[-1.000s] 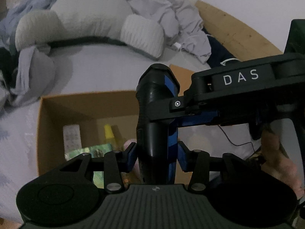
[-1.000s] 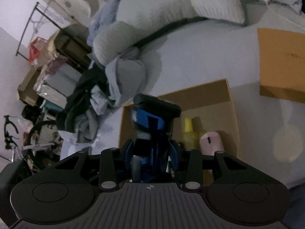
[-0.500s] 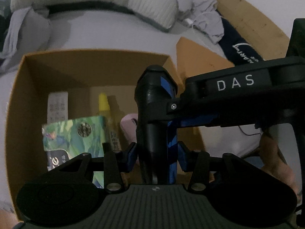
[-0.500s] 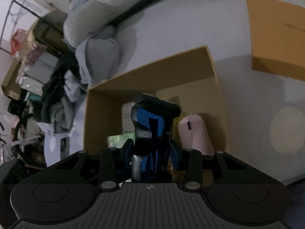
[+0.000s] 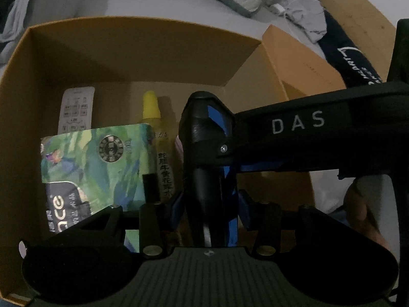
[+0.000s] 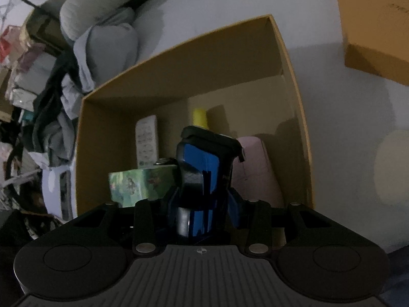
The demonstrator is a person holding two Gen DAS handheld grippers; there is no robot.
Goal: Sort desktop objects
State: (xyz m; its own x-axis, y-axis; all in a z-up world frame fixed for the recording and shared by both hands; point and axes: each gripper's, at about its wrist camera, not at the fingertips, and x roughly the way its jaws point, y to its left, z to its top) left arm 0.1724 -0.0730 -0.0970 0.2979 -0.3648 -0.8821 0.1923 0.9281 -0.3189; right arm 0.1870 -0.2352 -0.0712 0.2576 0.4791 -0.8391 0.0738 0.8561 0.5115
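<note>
An open brown cardboard box (image 5: 143, 48) (image 6: 179, 81) sits on a pale bed surface. Inside lie a white remote (image 5: 75, 110) (image 6: 146, 140), a yellow-capped bottle (image 5: 158, 138) (image 6: 200, 117), a green patterned pack (image 5: 97, 163) (image 6: 133, 184) and a pink mouse (image 6: 255, 168). My left gripper (image 5: 207, 138) is shut with nothing between its fingers, above the box's right half. My right gripper (image 6: 207, 158) is shut and empty too, over the box's middle; its black body marked DAS (image 5: 306, 133) crosses the left wrist view.
A brown box lid (image 5: 301, 69) (image 6: 375, 25) lies right of the box. A grey plush toy (image 6: 102, 15) and crumpled clothes (image 5: 301, 7) lie beyond it. Piled clutter (image 6: 30, 97) stands at the left. A wooden board (image 5: 358, 18) runs at the far right.
Both grippers have come forward and down over the box, so the box and its contents look larger. Both stay shut.
</note>
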